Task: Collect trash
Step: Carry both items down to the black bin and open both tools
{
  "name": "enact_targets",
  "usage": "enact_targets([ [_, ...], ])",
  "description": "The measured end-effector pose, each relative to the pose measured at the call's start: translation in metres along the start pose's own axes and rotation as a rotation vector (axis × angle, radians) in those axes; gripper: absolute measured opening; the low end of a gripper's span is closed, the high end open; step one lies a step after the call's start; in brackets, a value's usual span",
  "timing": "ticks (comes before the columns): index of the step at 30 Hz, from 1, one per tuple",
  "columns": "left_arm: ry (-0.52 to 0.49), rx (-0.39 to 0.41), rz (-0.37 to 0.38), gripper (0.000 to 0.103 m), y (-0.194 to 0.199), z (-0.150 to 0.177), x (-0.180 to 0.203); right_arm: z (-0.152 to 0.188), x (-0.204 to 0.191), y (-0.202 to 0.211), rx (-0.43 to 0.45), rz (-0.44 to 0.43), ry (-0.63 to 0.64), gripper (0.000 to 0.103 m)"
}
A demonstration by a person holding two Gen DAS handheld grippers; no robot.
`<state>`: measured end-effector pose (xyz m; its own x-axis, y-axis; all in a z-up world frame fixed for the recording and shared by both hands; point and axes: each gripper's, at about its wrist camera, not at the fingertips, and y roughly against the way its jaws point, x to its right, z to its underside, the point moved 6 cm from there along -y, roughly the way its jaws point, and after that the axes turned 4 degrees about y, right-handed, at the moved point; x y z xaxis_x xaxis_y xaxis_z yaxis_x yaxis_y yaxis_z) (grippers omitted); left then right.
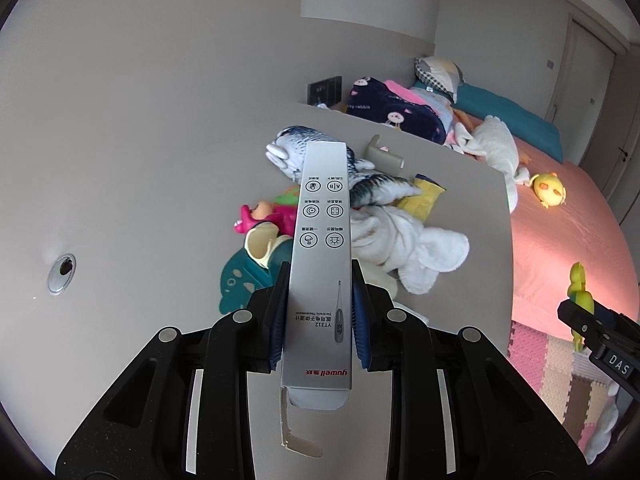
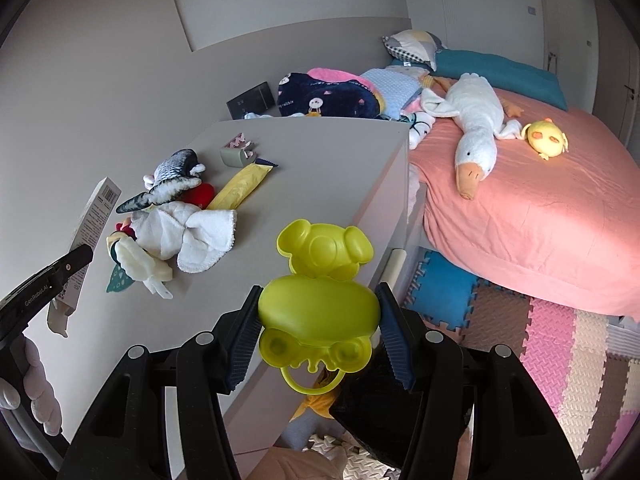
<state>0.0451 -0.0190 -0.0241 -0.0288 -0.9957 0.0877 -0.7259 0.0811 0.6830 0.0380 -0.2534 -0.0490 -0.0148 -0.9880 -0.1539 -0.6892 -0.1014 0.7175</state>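
My left gripper (image 1: 320, 284) is shut on a long silver thermometer box (image 1: 322, 248), held above the grey cabinet top (image 1: 168, 184); its torn flap hangs at the near end. The box also shows in the right wrist view (image 2: 94, 216), at the left. My right gripper (image 2: 318, 300) is shut on a yellow-green bear-shaped plastic toy (image 2: 320, 280), held over the cabinet's front right edge. On the cabinet top lie a yellow wrapper (image 2: 240, 186), a white cloth (image 2: 188, 232), a fish plush (image 2: 172, 178) and a small grey-green box (image 2: 236, 156).
A bed with a pink sheet (image 2: 540, 208) stands to the right, bearing a white goose plush (image 2: 476, 128) and a yellow chick plush (image 2: 546, 136). Coloured foam mats (image 2: 540, 340) cover the floor. The wall is close behind the cabinet.
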Motion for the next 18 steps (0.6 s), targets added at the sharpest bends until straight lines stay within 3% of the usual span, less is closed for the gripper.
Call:
enact_targets([
  [18,-0.263,-0.062,0.206,0.027,0.009,0.046,0.137,0.037,0.093,0.042,0.008,0.142,-0.123,0.057],
])
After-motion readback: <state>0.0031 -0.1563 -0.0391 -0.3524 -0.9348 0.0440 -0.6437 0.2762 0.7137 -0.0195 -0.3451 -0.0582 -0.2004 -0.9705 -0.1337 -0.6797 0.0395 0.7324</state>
